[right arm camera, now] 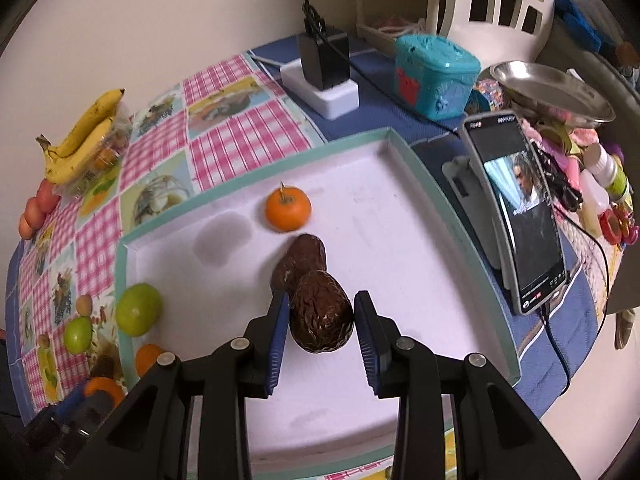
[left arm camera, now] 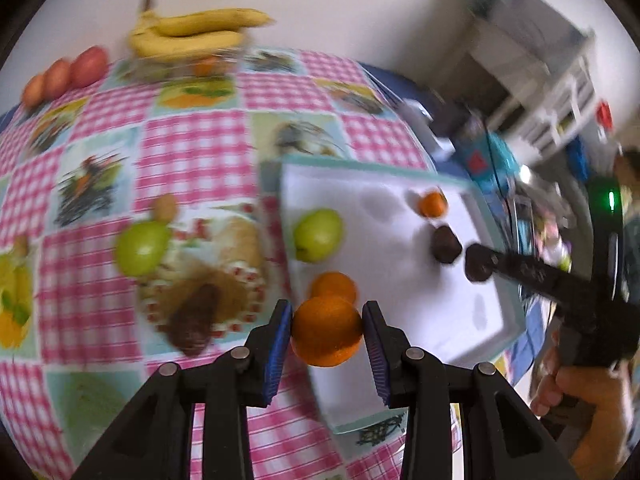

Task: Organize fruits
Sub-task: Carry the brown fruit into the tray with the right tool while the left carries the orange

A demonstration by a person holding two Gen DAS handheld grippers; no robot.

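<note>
My left gripper (left arm camera: pixel 326 322) is shut on an orange (left arm camera: pixel 326 334), held over the near left edge of the white, teal-rimmed tray (left arm camera: pixel 400 300). In the tray lie a green apple (left arm camera: pixel 318 234), a second orange (left arm camera: pixel 334 286), a small orange (left arm camera: pixel 433 204) and a dark avocado (left arm camera: pixel 446 244). My right gripper (right arm camera: pixel 322 314) is shut on another brown avocado (right arm camera: pixel 320 320), just in front of the avocado lying in the tray (right arm camera: pixel 300 258), with the small orange (right arm camera: pixel 288 208) beyond. A second green apple (left arm camera: pixel 142 248) sits on the checked tablecloth left of the tray.
Bananas (left arm camera: pixel 192 34) and several red fruits (left arm camera: pixel 66 74) lie at the table's far edge. Right of the tray stand a propped phone (right arm camera: pixel 516 208), a teal box (right arm camera: pixel 436 74), a black charger on a white block (right arm camera: pixel 324 64) and a metal dish (right arm camera: pixel 552 92).
</note>
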